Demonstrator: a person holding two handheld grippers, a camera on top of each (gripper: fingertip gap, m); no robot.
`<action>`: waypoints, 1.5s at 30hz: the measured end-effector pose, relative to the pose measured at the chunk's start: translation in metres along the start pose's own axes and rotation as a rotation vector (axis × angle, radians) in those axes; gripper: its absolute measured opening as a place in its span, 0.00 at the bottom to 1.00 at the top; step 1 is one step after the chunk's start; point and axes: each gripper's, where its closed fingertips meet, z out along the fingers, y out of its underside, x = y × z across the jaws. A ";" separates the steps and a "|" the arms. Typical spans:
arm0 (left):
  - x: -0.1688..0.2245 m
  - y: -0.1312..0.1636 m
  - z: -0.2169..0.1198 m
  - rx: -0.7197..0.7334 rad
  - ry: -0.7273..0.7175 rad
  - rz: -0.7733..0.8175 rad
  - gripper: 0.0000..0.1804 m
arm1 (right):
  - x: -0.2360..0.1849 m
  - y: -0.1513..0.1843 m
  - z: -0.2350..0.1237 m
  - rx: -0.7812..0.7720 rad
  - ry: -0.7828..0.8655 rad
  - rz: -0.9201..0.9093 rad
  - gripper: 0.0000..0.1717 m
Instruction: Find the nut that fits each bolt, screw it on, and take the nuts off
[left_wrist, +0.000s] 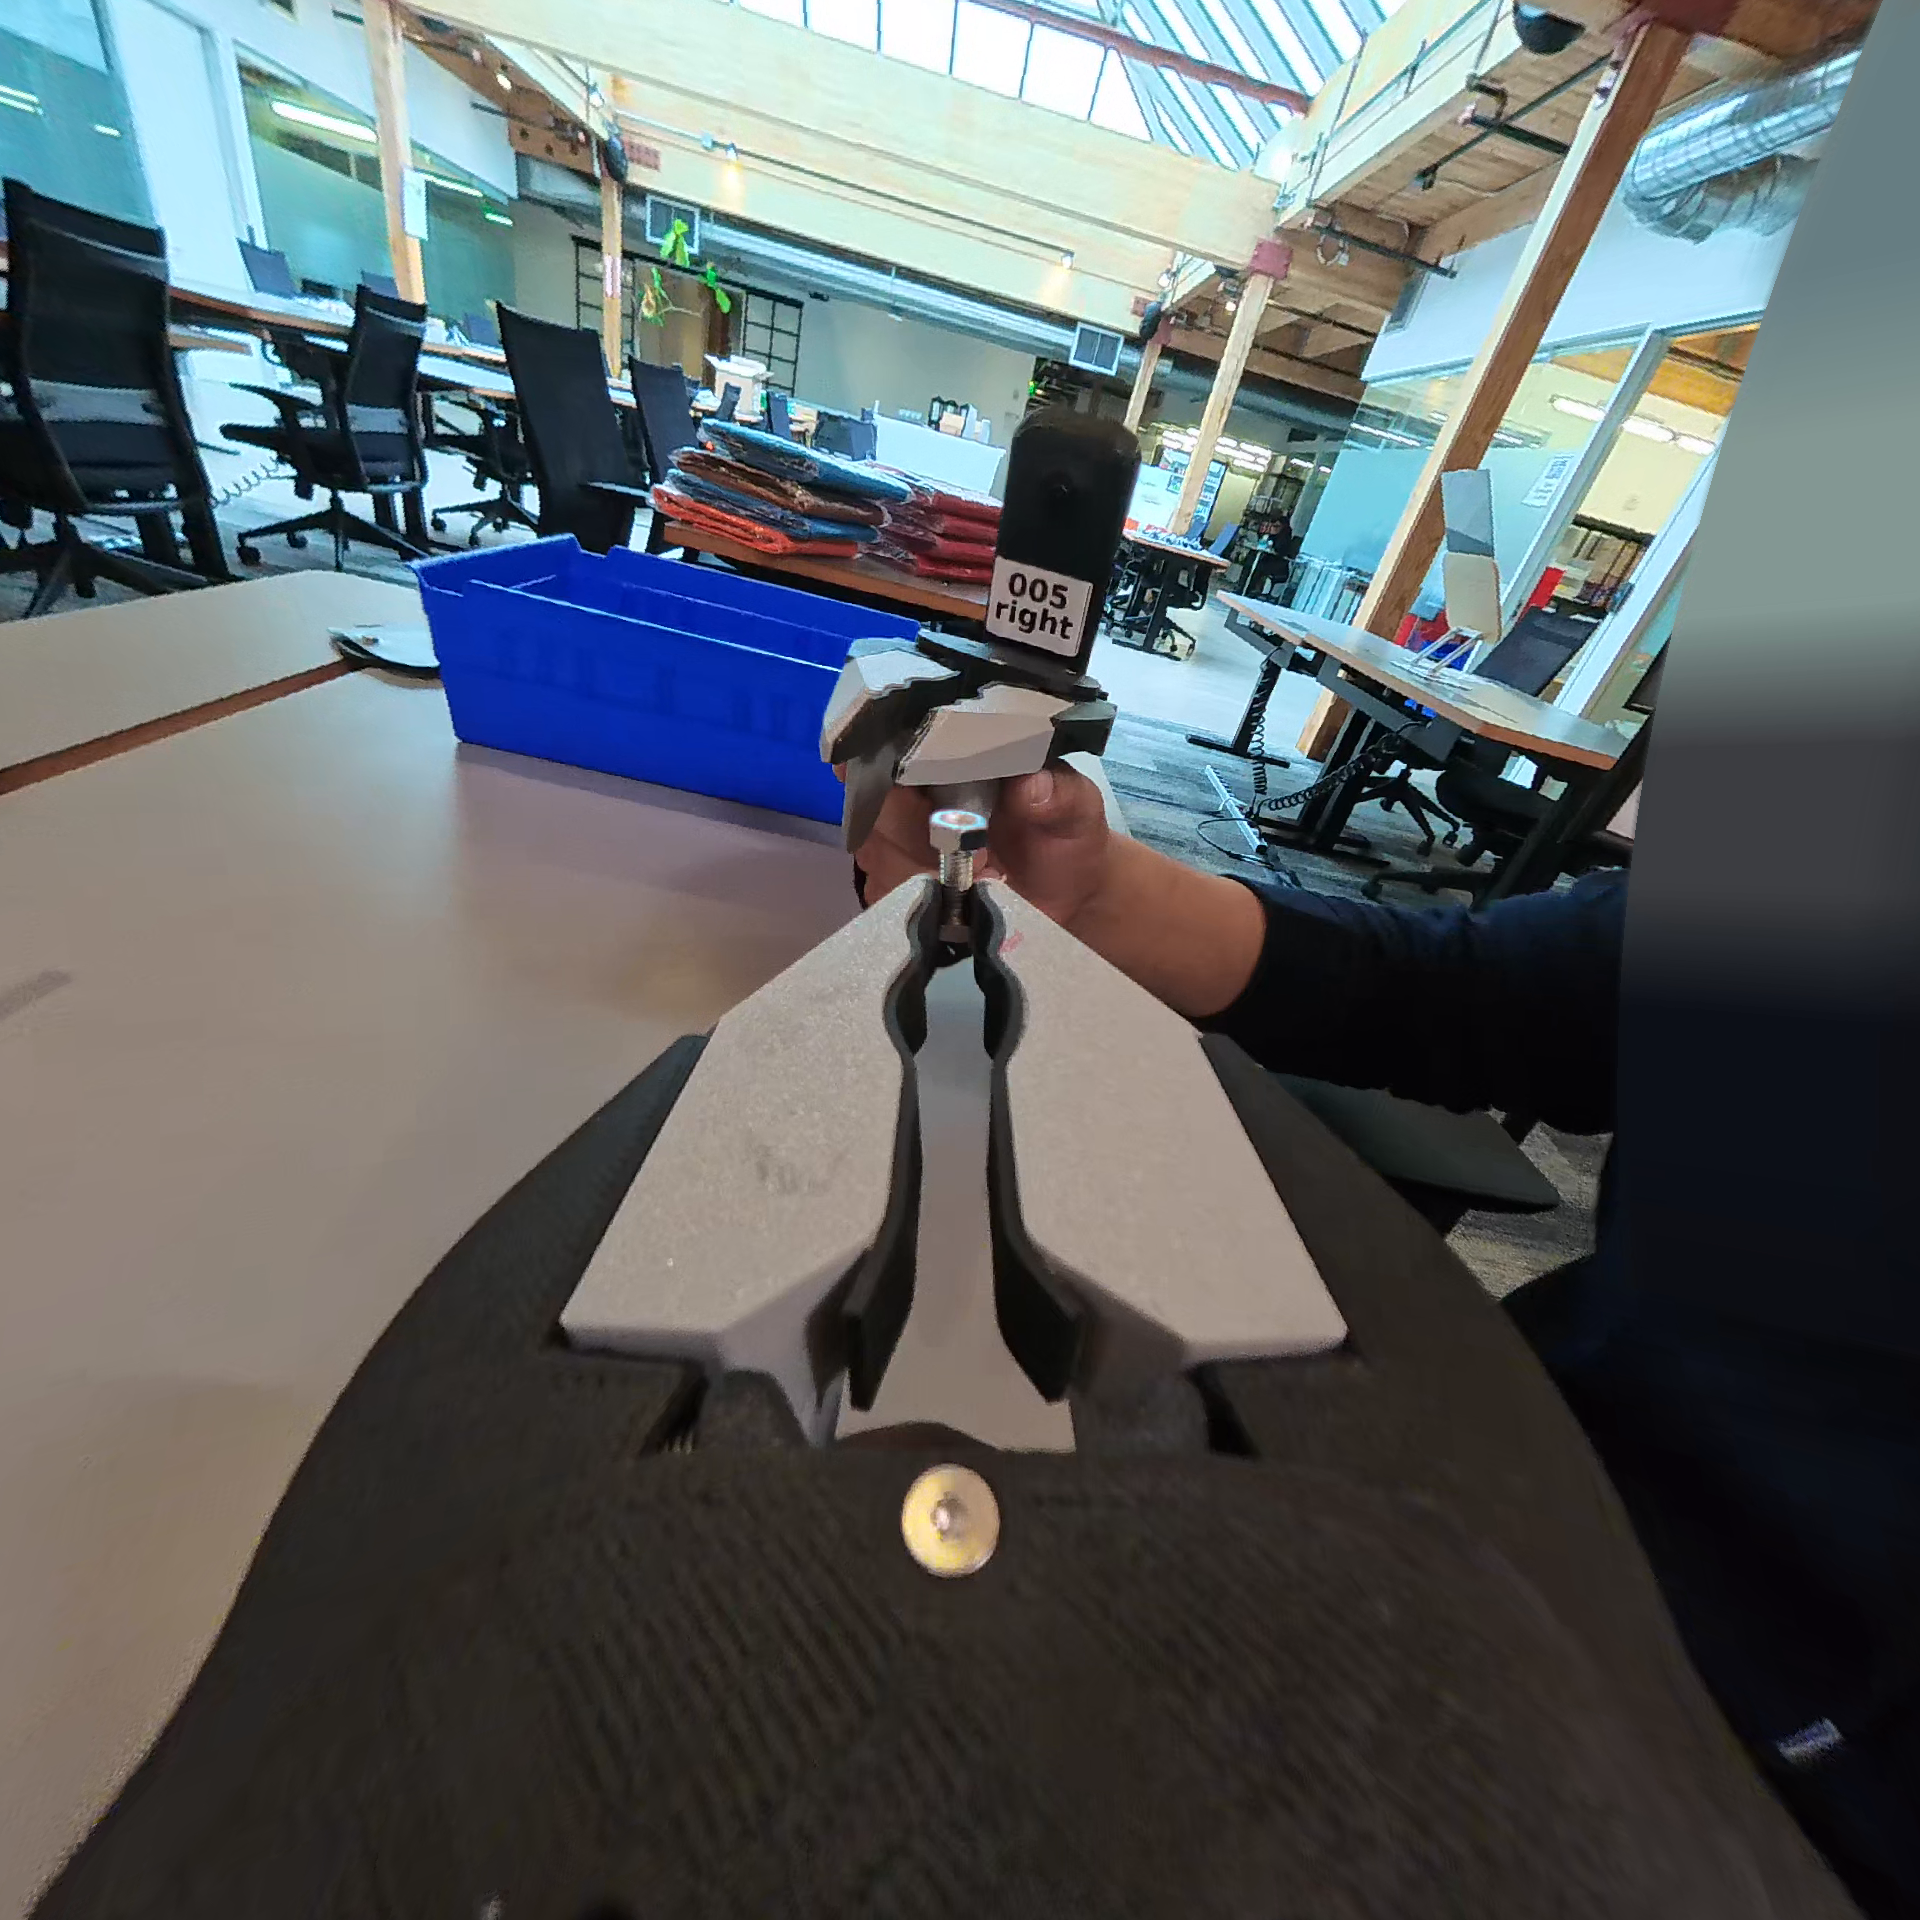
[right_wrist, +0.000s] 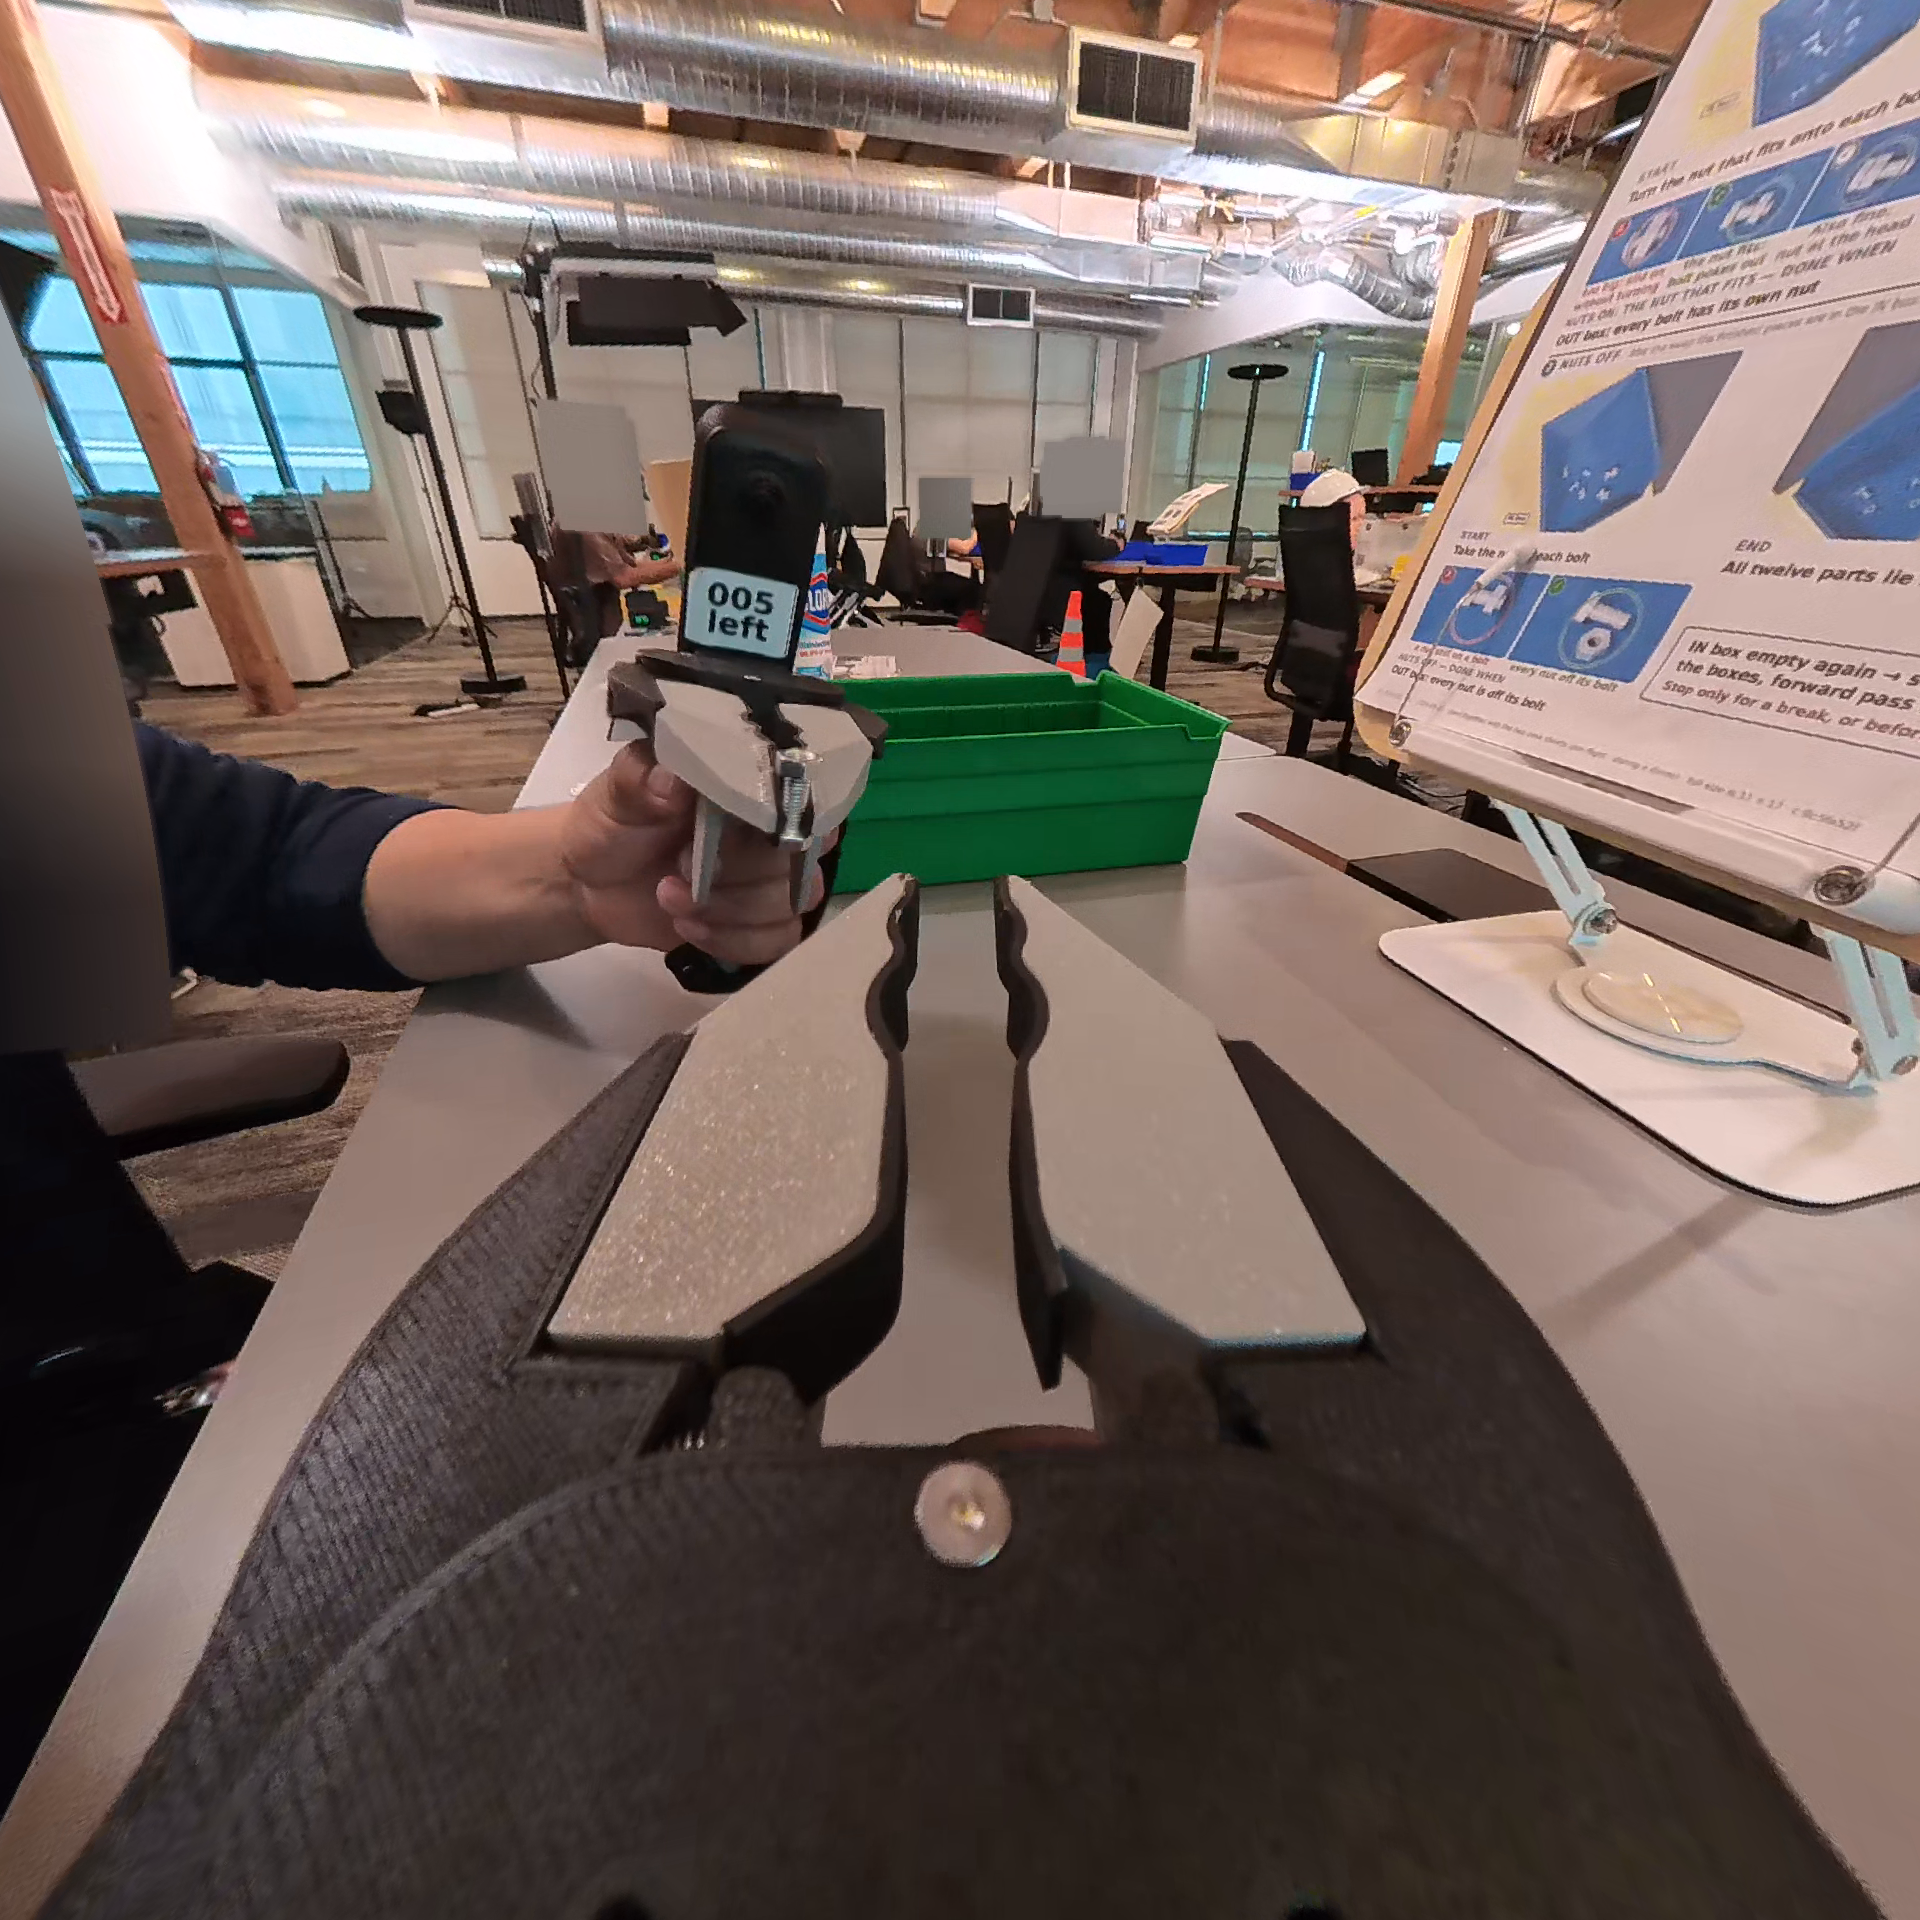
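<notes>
Grey table (right_wrist: 1299, 935) under both grippers. My left gripper (left_wrist: 954, 896) is clamped on the bolt (left_wrist: 954, 862), upright, nut (left_wrist: 956, 829) at its top end. My right gripper (right_wrist: 954, 894), beside it, stands apart, holding nothing. Step looks like turning the nut; next, the right must close on it squarely.

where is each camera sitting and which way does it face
Left wrist view: rides the left gripper, looking along its fingers, shut on a silver threaded bolt with a hex nut, toward a blue plastic bin; the right hand and dark sleeve show.
Right wrist view: rides the right gripper, fingers apart with nothing between them, facing a green plastic bin and an instruction sheet on a white stand; the left hand shows.
Shared: each sees the other gripper, the bolt and the grey table.
</notes>
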 end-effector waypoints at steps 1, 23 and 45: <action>-0.001 -0.001 -0.001 0.001 -0.005 -0.003 0.02 | -0.001 0.000 0.000 -0.002 0.001 -0.007 0.06; 0.013 -0.010 -0.010 0.020 0.028 0.112 0.02 | -0.028 -0.001 0.009 -0.015 -0.110 -0.026 0.06; 0.026 0.014 0.004 0.008 0.111 0.164 0.02 | -0.065 -0.008 0.030 -0.007 -0.209 0.011 0.09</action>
